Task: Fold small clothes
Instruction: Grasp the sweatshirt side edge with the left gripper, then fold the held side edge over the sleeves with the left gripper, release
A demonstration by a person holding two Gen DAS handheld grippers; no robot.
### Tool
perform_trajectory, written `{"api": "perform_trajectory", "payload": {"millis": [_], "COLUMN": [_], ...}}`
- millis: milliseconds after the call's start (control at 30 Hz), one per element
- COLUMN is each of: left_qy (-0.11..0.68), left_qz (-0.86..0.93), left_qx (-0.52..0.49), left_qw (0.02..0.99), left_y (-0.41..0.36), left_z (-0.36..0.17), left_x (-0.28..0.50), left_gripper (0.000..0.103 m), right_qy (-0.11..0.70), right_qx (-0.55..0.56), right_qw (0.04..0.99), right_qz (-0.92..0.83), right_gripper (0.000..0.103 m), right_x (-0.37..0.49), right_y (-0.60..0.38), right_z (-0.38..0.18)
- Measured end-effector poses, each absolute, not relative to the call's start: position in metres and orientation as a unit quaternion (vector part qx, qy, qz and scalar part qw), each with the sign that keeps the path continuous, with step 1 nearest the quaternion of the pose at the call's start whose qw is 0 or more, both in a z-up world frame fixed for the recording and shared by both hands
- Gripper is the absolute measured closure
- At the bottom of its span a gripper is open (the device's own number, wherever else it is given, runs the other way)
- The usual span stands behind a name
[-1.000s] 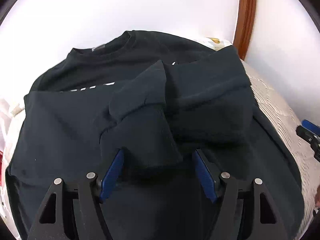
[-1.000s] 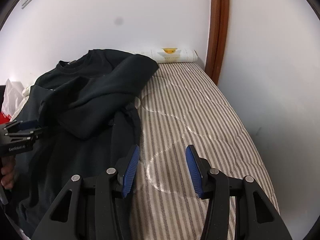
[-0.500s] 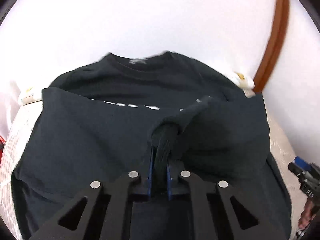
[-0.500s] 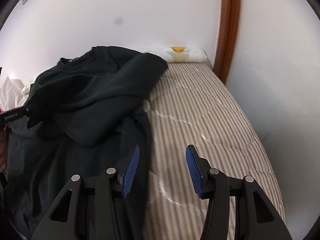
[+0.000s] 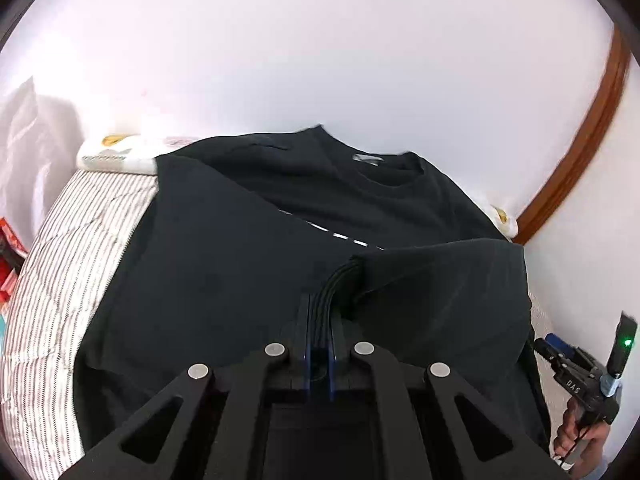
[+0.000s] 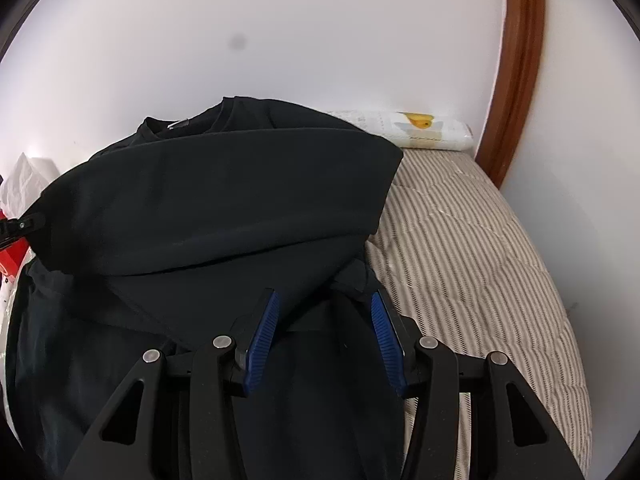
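Left gripper (image 5: pixel 320 320) clamped tight on bunched black fabric (image 5: pixel 340 280) — right gripper (image 6: pixel 324 320) spread wide, low over cloth.

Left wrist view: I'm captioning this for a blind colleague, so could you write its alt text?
The left gripper is shut on a bunched fold of a black sweatshirt spread over a striped bed cover by a white wall. The right gripper shows at the right edge.

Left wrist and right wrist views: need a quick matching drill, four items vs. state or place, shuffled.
Items:
1 left tool
2 right tool
3 black sweatshirt
4 white pack

States:
a open, fabric between its pads
b at the far end of the striped bed cover, by the wall
c shut on a bunched fold
d spread across the bed cover

Pairs: 1-c, 2-a, 3-d, 4-b
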State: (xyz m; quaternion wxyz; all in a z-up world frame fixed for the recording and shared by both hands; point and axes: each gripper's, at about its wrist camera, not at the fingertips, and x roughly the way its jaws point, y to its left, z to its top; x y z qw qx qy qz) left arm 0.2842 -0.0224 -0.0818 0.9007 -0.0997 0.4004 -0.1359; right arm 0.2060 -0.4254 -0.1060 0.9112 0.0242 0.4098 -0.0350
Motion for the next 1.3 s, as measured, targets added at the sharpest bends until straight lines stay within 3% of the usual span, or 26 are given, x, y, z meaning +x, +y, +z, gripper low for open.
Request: {"api": "perform_trajectory", "payload": {"millis": [500, 967, 1067, 1133, 1300], "left_qy": [0.42, 0.438, 0.441, 0.442, 0.446], "left_qz": [-0.056, -0.033, -0.025, -0.017, -0.008], "left_qx": [-0.139, -0.127, -0.115, -0.107, -0.099], "left_qw": [0.895, 0.89, 0.89, 0.89, 0.89], "left_y": [0.065, 0.069, 0.068, 0.068, 0.072], "left_z": [-0.099, -0.114, -0.115, -0.116, -0.118], "left_x": [0.292, 0.297, 0.294, 0.291, 0.282], "left_gripper": [0.097, 0.091, 0.082, 0.07, 0.067], "right_qy": [0.412, 0.425, 0.423, 0.422, 0.414], "right_qx": [0.022, -0.007, -0.012, -0.015, -0.027], "right_qw": [0.91, 0.903, 0.904, 0.904, 0.907], "right_qz": [-0.043, -0.06, -0.064, -0.066, -0.072], "right_gripper": [0.055, 0.055, 0.055, 0.055, 0.055], "right_x": [0.247, 0.257, 0.255, 0.252, 0.242], "right_y": [-0.412, -0.406, -0.404, -0.403, -0.398], "right_z": [-0.116, -0.132, -0.132, -0.131, -0.127]}}
